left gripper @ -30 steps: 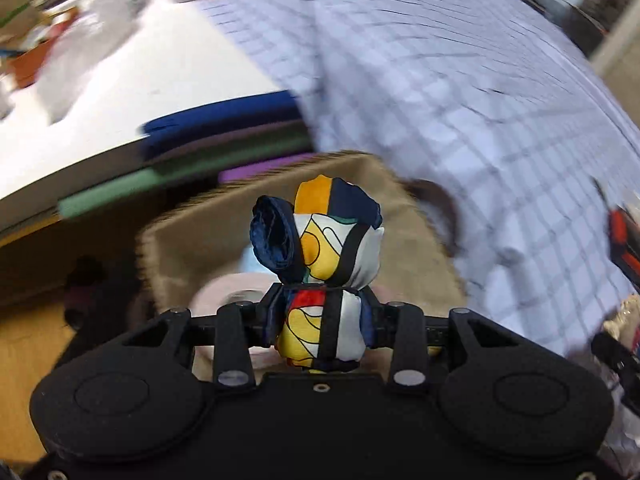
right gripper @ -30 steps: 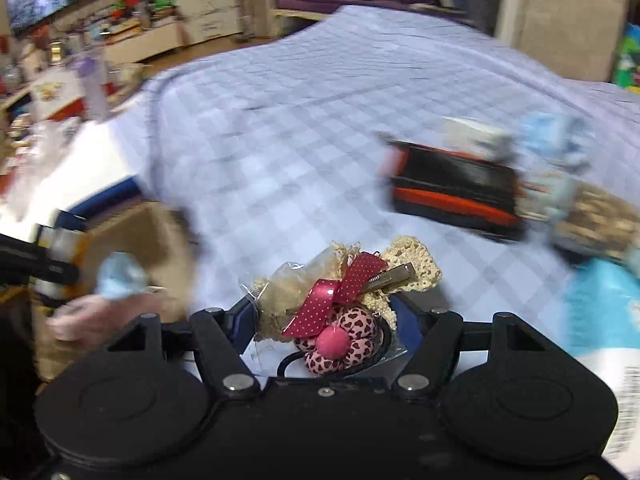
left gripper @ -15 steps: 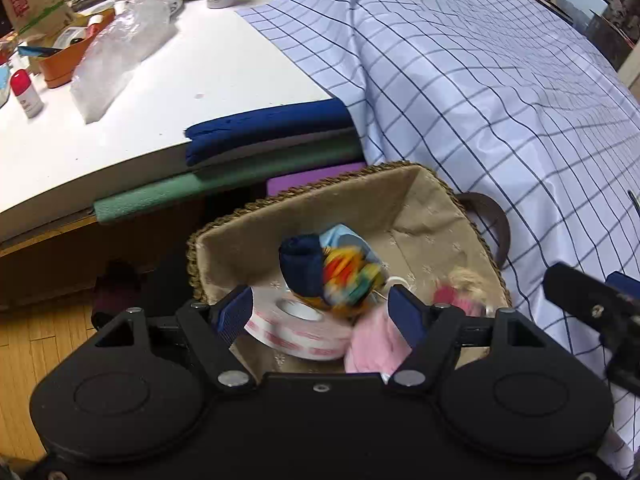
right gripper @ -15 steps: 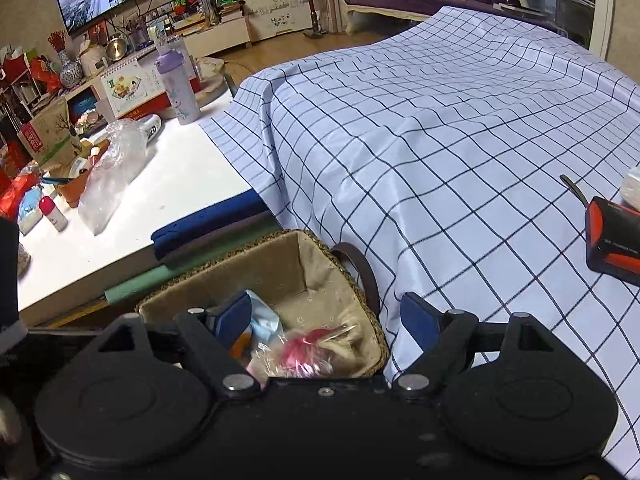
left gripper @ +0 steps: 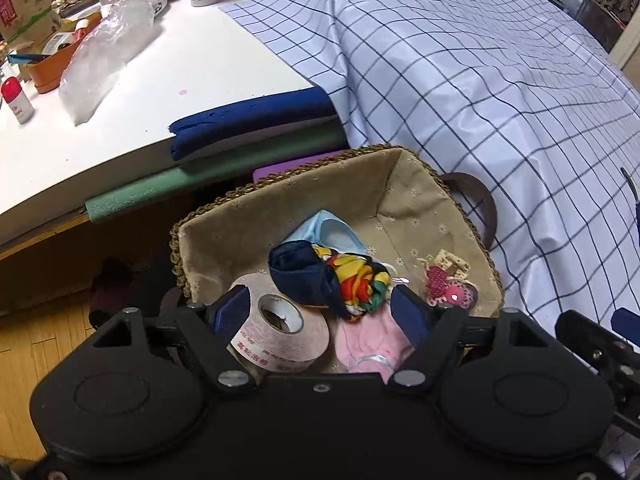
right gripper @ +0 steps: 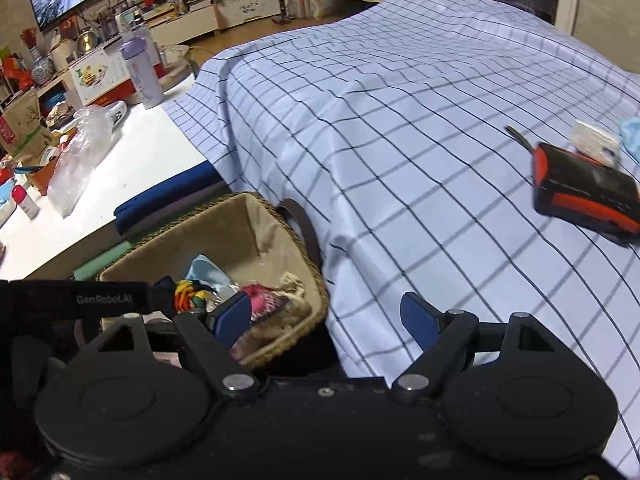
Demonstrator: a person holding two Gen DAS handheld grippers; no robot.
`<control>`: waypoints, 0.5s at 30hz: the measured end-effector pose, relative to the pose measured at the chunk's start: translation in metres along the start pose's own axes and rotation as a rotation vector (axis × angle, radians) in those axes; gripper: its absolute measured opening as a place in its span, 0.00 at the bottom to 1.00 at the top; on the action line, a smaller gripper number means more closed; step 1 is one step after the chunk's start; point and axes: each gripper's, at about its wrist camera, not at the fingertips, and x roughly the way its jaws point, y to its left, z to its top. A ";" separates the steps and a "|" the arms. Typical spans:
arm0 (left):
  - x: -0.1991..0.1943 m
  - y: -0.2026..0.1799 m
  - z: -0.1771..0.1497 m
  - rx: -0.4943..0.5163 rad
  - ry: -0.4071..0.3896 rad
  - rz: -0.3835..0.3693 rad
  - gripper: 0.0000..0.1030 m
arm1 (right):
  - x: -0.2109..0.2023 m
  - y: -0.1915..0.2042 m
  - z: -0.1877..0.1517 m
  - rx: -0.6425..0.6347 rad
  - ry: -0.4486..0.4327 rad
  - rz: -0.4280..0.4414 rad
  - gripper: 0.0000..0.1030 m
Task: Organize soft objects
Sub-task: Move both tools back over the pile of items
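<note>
A woven basket [left gripper: 400, 200] with a beige lining sits on the floor beside the bed. In it lie a colourful rolled scarf [left gripper: 332, 280], a light blue mask [left gripper: 328, 232], a tape roll [left gripper: 280, 332], a pink cloth [left gripper: 368, 344] and a polka-dot hair clip [left gripper: 448, 284]. My left gripper [left gripper: 318, 304] hovers over the basket with its jaws opening; the scarf rests loose below them. My right gripper [right gripper: 326, 312] stands open above the right rim of the basket [right gripper: 256, 232], and the hair clip [right gripper: 264, 300] lies inside, free of its fingers.
A bed with a checked sheet [right gripper: 400, 120] fills the right side. On it lie a black and orange case [right gripper: 584, 196] and a small white box [right gripper: 596, 142]. A white table [left gripper: 120, 100] at left carries a plastic bag [left gripper: 104, 60]; folded mats [left gripper: 248, 120] lie under its edge.
My left gripper opened and the scarf dropped into the basket. My right gripper swung from the bed to the basket, opened, and left the hair clip inside.
</note>
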 end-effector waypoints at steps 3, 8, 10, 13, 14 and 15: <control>-0.002 -0.009 -0.002 0.027 0.002 -0.006 0.71 | -0.009 -0.012 -0.005 0.022 -0.007 -0.007 0.80; -0.009 -0.032 -0.008 0.088 -0.001 -0.022 0.71 | -0.033 -0.039 -0.009 0.053 -0.063 -0.058 0.92; -0.012 -0.043 -0.010 0.119 -0.004 -0.031 0.71 | -0.044 -0.053 -0.010 0.071 -0.094 -0.103 0.94; -0.017 -0.062 -0.015 0.168 -0.003 -0.048 0.71 | -0.061 -0.078 -0.010 0.110 -0.144 -0.164 0.98; -0.019 -0.069 -0.017 0.186 -0.003 -0.054 0.71 | -0.066 -0.088 -0.010 0.127 -0.158 -0.180 0.99; -0.020 -0.076 -0.019 0.206 -0.003 -0.060 0.71 | -0.072 -0.097 -0.010 0.148 -0.173 -0.197 0.99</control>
